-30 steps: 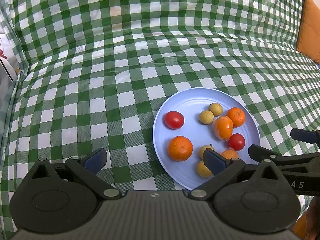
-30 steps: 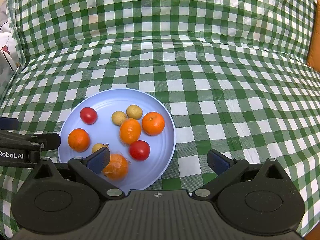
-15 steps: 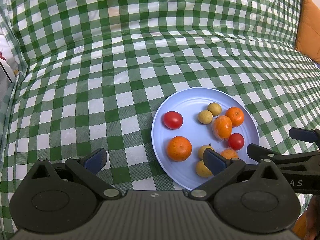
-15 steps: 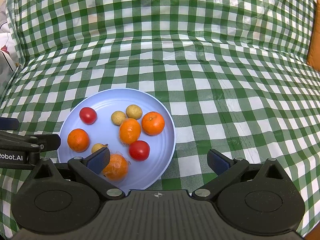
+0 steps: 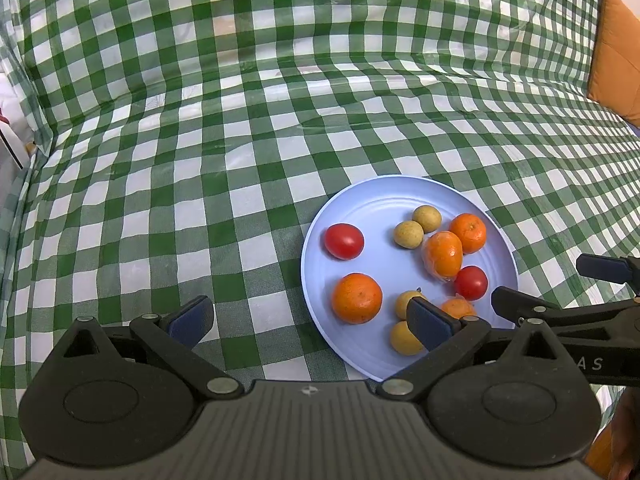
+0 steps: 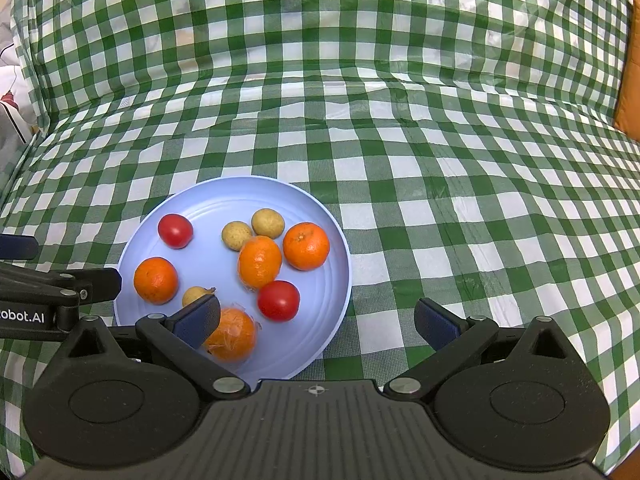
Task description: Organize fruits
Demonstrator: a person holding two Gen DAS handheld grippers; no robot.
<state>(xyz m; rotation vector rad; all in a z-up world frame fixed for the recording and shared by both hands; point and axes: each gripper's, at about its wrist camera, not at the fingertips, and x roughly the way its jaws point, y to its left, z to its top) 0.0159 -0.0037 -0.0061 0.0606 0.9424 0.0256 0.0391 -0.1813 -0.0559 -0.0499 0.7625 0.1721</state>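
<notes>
A light blue plate point(image 5: 408, 194) point(image 6: 240, 186) on the green checked cloth holds several fruits: oranges point(image 5: 357, 298) point(image 6: 306, 246), two red tomatoes point(image 5: 344, 241) point(image 6: 279, 301) and small yellow-brown fruits point(image 5: 408, 234) point(image 6: 268, 222). Two oranges are wrapped in clear film point(image 5: 443, 254) point(image 6: 232, 334). My left gripper point(image 5: 308, 322) is open and empty, its right finger over the plate's near edge. My right gripper point(image 6: 318, 322) is open and empty, its left finger over the plate's near side. Each gripper shows at the edge of the other's view.
The green and white checked cloth point(image 5: 240, 140) covers the whole table and rises at the back. An orange-brown cushion point(image 5: 616, 52) sits at the far right. White cloth point(image 6: 12, 120) lies at the left edge.
Both views have barely shifted; the plate sits slightly further left in the left wrist view. The fruits have not moved and both grippers stay open.
</notes>
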